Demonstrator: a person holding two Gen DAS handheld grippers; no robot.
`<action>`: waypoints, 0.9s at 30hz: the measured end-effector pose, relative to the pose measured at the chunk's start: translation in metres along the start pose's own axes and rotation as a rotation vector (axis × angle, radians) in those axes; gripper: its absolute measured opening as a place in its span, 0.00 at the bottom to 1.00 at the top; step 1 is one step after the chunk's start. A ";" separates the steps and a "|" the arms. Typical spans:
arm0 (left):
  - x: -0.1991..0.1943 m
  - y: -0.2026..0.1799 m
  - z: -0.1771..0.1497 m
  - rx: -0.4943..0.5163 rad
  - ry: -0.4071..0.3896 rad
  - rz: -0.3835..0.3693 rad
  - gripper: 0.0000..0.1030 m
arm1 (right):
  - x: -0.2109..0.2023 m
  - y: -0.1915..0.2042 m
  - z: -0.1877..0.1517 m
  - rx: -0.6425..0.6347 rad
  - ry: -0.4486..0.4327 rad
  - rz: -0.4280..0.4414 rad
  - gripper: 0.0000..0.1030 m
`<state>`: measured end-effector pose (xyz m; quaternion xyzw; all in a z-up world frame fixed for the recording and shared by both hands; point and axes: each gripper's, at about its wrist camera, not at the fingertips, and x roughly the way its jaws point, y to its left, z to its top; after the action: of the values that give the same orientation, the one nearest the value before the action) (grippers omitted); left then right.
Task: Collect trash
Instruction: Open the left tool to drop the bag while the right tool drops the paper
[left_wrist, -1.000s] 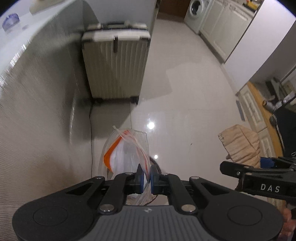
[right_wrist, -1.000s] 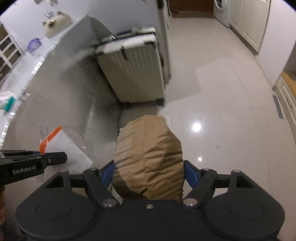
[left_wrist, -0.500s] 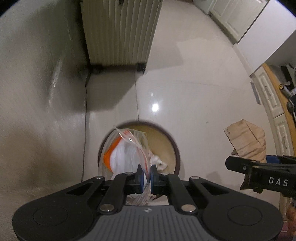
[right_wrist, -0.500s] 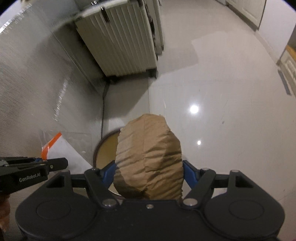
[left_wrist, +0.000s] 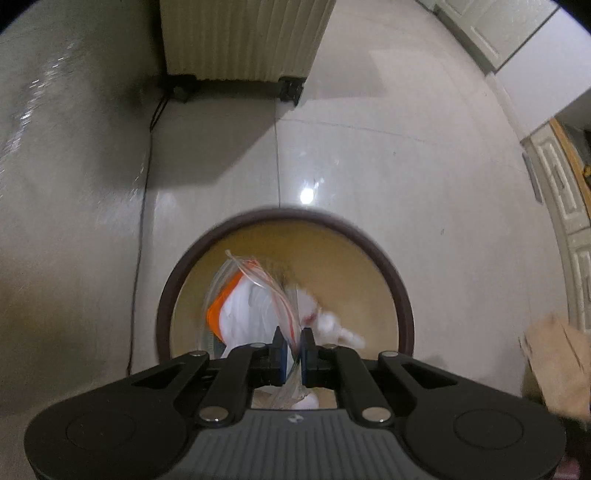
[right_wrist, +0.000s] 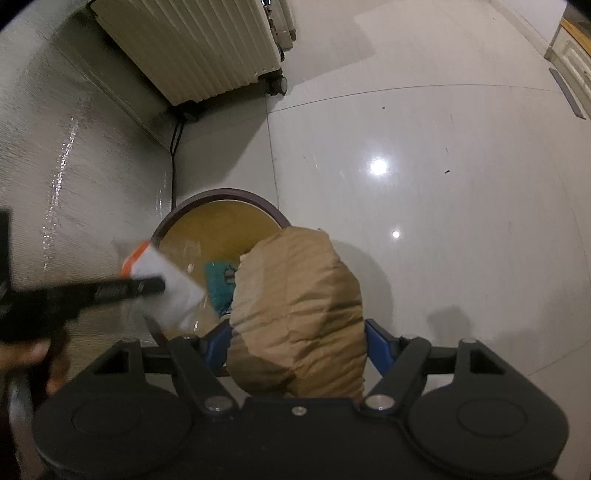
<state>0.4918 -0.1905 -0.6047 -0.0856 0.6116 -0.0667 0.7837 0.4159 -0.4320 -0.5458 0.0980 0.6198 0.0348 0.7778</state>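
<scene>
The left gripper (left_wrist: 292, 350) points steeply down, and its jaws are pinched almost together on the edge of a clear zip bag (left_wrist: 255, 306); the film of the bag passes between the two blue pads. The log's slight widening over the last instant suggests the jaws are beginning to open, yet the pads appear to press on the plastic. The zip bag carries an orange strip along one side and holds something white. It hangs inside the mouth of a round trash bin (left_wrist: 400, 295), which has a dark brown rim and a tan inner wall. More white scraps lie in the bin just right of the bag.

The right gripper (right_wrist: 297, 341) stands with its jaws about half open, clamped on either side of a crumpled brown paper bag (right_wrist: 295, 306). That paper bag bulges up between the blue pads and hangs over the near right edge of the same bin (right_wrist: 221, 194). From this view a teal item (right_wrist: 219, 278) lies in the bin, partly hidden behind the paper bag. The left gripper (right_wrist: 147, 286) reaches in from the left, blurred, with the zip bag (right_wrist: 166, 284) over the bin's left side, and a hand (right_wrist: 40, 365) shows at the frame's left edge.

The bin stands on a glossy white tiled floor (left_wrist: 406, 166), close to a pale textured wall (left_wrist: 66, 184). A cream ribbed suitcase (left_wrist: 243, 37) on wheels stands farther along that wall, and a dark cable (left_wrist: 144, 184) runs along the floor beside it.
</scene>
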 end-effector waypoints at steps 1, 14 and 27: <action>0.005 0.001 0.003 -0.003 -0.005 0.000 0.17 | 0.001 -0.001 0.001 -0.002 -0.002 0.003 0.73; 0.003 0.025 -0.012 0.018 0.088 0.096 0.62 | 0.047 0.038 0.040 -0.046 0.038 0.102 0.79; -0.014 0.039 -0.027 -0.017 0.125 0.082 0.89 | 0.063 0.048 0.029 -0.024 0.056 0.068 1.00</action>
<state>0.4621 -0.1508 -0.6060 -0.0627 0.6627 -0.0348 0.7455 0.4616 -0.3772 -0.5905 0.1087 0.6372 0.0712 0.7597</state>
